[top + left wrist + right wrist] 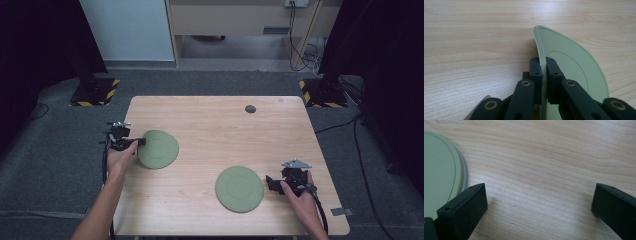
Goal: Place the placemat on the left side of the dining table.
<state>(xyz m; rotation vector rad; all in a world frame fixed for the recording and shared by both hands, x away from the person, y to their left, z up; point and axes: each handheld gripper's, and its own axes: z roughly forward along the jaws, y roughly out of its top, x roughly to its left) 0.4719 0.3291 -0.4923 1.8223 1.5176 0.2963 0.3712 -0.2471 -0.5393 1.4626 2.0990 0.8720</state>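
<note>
Meanwhile, the left gripper point(141, 142) pinches the rim of one round pale-green plate point(574, 65), while the right gripper point(539, 205), jaws spread wide and empty, sits beside another green plate point(239, 188).

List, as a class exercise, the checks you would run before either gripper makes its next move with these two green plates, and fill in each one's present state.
1. Left gripper shut on the left plate rim: ok.
2. Grip depth: at the very edge, may slip; cannot tell.
3. Right gripper open: ok.
4. Right gripper around the right plate: not ok, the plate lies beside one jaw.
5. Table between the plates bare: ok.
</note>
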